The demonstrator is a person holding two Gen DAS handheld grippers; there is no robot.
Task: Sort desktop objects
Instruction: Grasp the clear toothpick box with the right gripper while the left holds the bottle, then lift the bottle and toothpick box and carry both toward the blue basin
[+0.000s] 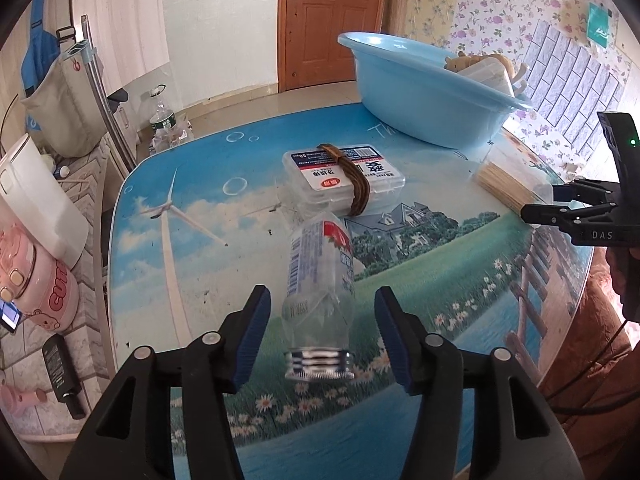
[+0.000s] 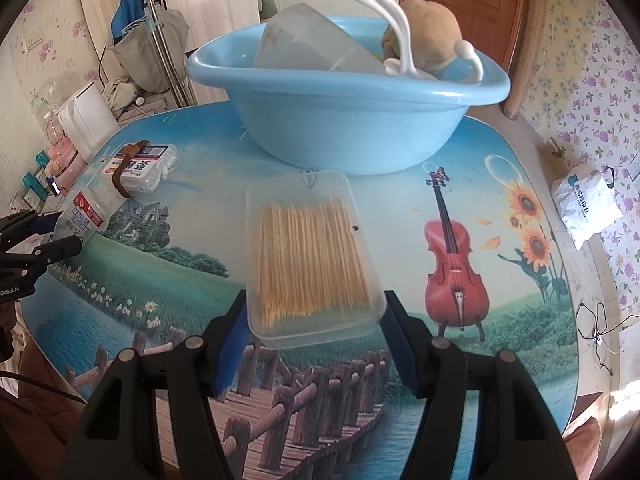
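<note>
A table [image 2: 520, 184] with a printed landscape cover, showing a wind turbine, a cottage, a wooden bridge and a red violin, fills both wrist views. At its far edge stands a pale blue plastic basin [image 2: 344, 120], holding a frosted plastic container [image 2: 304, 36] and a tan plush toy [image 2: 430, 26] with white ears.

Just near of the basin, in the middle of the table, a clear flat box of toothpicks [image 2: 310, 256] has its near end between the pads of the right gripper [image 2: 314, 344], which pinches it by its two long sides.

To the left lies a clear box of cotton swabs [image 1: 344, 178], white-labelled and bound by a brown band.

Near of that box, a clear plastic bottle [image 1: 320, 292] with a red-and-white label lies with its threaded, capless mouth toward the left gripper [image 1: 318, 336]. That gripper's jaws are spread, and its blue pads stand clear of the bottle on either side.

A white printed bag [image 2: 586, 204] lies off the table's right edge.
</note>
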